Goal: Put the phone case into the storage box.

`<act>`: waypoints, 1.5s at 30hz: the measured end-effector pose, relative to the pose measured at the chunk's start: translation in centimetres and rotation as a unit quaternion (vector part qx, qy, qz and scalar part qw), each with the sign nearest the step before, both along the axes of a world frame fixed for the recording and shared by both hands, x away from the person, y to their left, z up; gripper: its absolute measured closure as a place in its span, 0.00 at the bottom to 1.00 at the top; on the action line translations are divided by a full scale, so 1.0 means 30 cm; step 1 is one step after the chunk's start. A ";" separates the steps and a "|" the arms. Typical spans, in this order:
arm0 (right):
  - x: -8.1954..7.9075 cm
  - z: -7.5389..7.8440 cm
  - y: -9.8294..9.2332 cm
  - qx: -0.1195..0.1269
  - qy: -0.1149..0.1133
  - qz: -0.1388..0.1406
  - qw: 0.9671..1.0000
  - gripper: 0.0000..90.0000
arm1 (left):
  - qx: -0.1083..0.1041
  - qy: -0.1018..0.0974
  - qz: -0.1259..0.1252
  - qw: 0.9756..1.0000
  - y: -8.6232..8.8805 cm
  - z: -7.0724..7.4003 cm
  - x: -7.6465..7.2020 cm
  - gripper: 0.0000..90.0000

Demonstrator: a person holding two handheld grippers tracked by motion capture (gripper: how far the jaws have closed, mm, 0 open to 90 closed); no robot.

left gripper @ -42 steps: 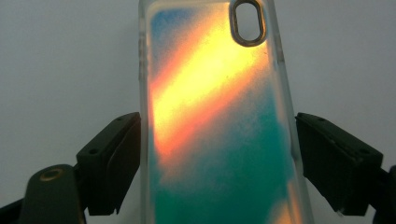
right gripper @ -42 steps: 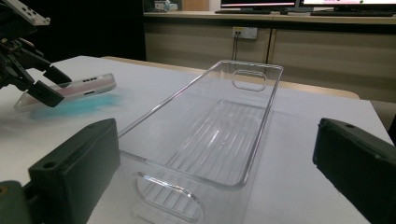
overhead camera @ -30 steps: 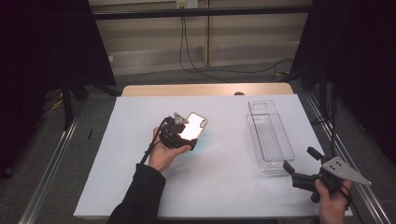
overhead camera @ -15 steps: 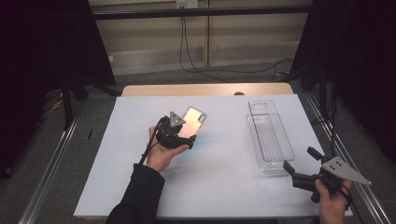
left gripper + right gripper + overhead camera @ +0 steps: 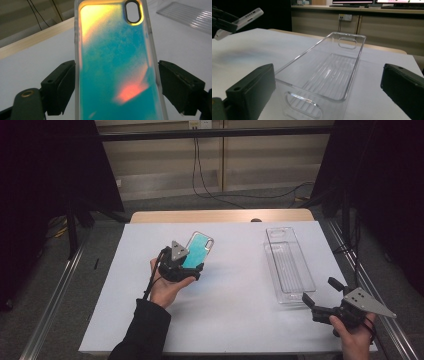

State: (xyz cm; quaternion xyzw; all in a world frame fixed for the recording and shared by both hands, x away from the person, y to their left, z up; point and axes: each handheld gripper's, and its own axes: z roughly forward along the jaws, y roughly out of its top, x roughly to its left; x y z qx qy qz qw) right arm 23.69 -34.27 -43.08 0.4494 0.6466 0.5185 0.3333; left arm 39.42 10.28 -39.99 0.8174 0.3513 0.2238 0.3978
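Note:
A phone case (image 5: 199, 249) with a shiny teal and yellow back is held above the white table (image 5: 235, 310), left of centre. My left gripper (image 5: 189, 266) is shut on it across its width. In the left gripper view the case (image 5: 115, 65) stands between both black pads (image 5: 62, 87), camera cutout at the top. My right gripper (image 5: 321, 290) rests open at the near right, just before the near end of a clear plastic bin (image 5: 289, 265). The right gripper view looks along that empty bin (image 5: 332, 72) between wide jaws, and the held case (image 5: 242, 20) shows at the far left.
A wooden strip (image 5: 220, 215) runs along the table's far edge. Metal rails (image 5: 55, 300) flank the table on both sides. A cable (image 5: 205, 175) hangs against the back wall. Open tabletop lies between the two hands.
The left hand has shifted slightly left with the case. The case has tilted, so its face went from white glare to teal. The right hand stayed put.

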 end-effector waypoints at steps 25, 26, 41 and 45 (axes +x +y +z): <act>0.049 0.034 0.068 0.008 0.020 0.033 0.999 0.09 | -0.016 -0.014 -0.012 1.000 0.020 -0.012 -0.169 0.19; 0.050 0.035 0.073 0.011 0.020 0.035 0.999 0.08 | -0.015 -0.017 -0.012 1.000 0.020 -0.009 -0.173 0.19; 0.111 0.063 0.177 0.008 0.036 0.066 0.997 0.09 | -0.028 -0.030 -0.016 0.999 0.023 0.001 -0.243 0.19; 0.119 0.080 0.211 0.007 0.031 0.079 0.996 0.10 | -0.024 -0.032 -0.027 0.999 -0.002 -0.001 -0.252 0.19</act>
